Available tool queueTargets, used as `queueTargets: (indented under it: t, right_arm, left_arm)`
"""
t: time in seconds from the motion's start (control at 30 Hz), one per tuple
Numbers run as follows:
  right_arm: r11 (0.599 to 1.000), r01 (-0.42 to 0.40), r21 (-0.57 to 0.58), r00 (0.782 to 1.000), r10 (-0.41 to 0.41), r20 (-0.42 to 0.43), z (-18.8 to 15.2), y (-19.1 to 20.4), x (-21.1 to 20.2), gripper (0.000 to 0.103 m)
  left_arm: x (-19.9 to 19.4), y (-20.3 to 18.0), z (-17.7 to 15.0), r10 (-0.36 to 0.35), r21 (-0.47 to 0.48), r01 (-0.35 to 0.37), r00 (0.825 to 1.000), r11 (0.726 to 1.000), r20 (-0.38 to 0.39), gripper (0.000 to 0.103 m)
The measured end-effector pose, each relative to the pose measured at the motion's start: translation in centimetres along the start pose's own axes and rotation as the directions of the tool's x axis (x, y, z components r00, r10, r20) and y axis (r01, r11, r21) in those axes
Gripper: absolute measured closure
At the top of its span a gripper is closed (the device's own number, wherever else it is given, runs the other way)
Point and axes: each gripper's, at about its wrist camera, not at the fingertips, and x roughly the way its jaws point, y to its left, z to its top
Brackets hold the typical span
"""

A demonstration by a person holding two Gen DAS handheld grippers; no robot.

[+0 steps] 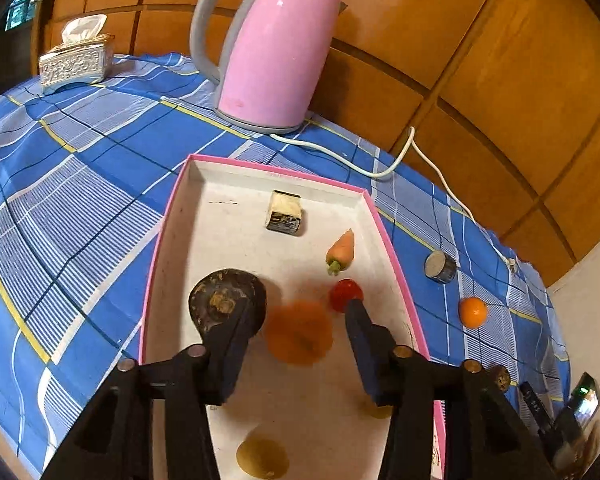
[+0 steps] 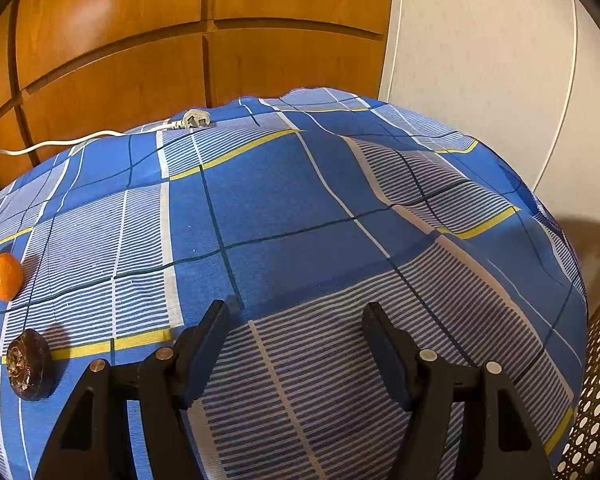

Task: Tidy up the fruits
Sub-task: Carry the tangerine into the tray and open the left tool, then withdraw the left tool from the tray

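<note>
A blue checked tablecloth (image 1: pixel 80 168) covers the whole table and fills most of both views. At its far edge stands a pink kettle (image 1: pixel 274 46) with a grey handle, its white cord (image 1: pixel 384 172) trailing off to the right; in the right wrist view the plug (image 2: pixel 194 120) lies on the cloth near the wooden wall. To the far left sits a silver tissue box (image 1: pixel 76 62).

A white tray with a pink rim (image 1: pixel 172 216) lies in front of the kettle. The left gripper (image 1: pixel 298 332) hangs over it, fingers apart, and between them is a blurred orange fruit (image 1: pixel 298 338); the blur hides whether the pads touch it, though gaps show on both sides. In the tray also lie a dark brown round piece (image 1: pixel 228 300) partly hidden behind the left finger, a small red tomato (image 1: pixel 346 294) at the right fingertip, a little carrot (image 1: pixel 342 250) and a dark-sided cube (image 1: pixel 285 212). Two yellowish shapes lower in the tray are cut off by the gripper and hard to make out.

On the cloth right of the tray are a small tin (image 1: pixel 440 267) and an orange (image 1: pixel 473 312). The right gripper (image 2: pixel 296 320) hovers over bare cloth, fingers wide, nothing between them; a dark brown round fruit (image 2: pixel 31 365) lies to its left.
</note>
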Motion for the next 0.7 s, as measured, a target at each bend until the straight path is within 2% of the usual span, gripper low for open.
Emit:
queueTargets:
  t: [0.13,0.3,0.43,0.57,0.7]
  right_arm:
    - [1.0,0.0,0.0,1.0,0.0,0.0,0.0,0.0,0.0,0.032]
    - [1.0,-0.003,0.001,1.0,0.003,0.0,0.0,0.0,0.1,0.032]
    - [1.0,-0.003,0.001,1.0,0.003,0.0,0.0,-0.1,0.1,0.032]
    - [1.0,-0.003,0.001,1.0,0.003,-0.001,0.0,-0.1,0.1,0.032]
    - [1.0,-0.006,0.0,1.0,0.006,-0.002,0.0,0.0,0.1,0.032]
  left_arm:
    - [-0.5,0.3,-0.9,0.031,-0.017,-0.031,0.999,0.999,0.008,0.042]
    - [-1.9,0.7,-2.2,0.115,-0.028,-0.114,0.993,0.993,0.032,0.036]
    - [-3.5,1.2,-3.4,0.144,-0.019,-0.143,0.988,0.99,0.062,0.027]
    - [-5.1,2.1,-4.7,0.175,-0.033,-0.173,0.981,0.984,0.084,0.025]
    - [-6.2,3.3,-5.9,0.204,-0.063,-0.199,0.974,0.978,0.099,0.018]
